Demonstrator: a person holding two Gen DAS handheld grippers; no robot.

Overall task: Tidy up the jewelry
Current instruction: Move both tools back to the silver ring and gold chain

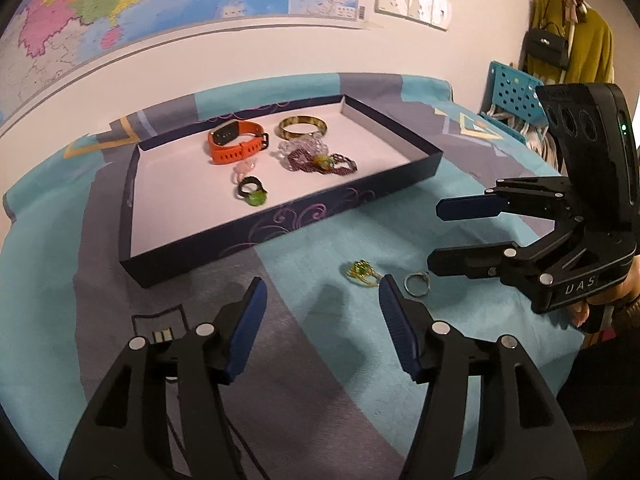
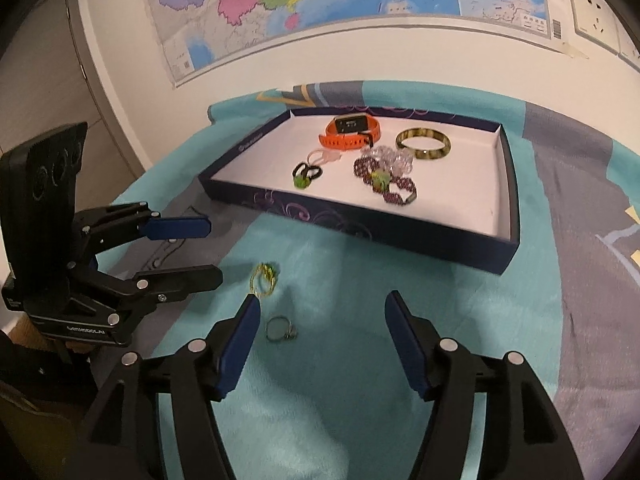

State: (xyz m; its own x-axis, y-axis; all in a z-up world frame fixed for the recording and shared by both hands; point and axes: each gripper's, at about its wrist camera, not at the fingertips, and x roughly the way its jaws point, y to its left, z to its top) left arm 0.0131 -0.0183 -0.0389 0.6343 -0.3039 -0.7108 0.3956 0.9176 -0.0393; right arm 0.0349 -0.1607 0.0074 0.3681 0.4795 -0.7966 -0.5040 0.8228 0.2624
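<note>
Silver ring [image 2: 281, 329] lies just beside the open right tool [image 2: 320, 304], seemingly untouched.

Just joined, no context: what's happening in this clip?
A person is sorting jewelry with two handheld grippers. The dark tray already holds an orange watch, a bangle, beaded bracelets and a green-stone ring. A gold ring and a silver ring lie outside it on the cloth. The left gripper and right gripper are both open and empty.
</note>
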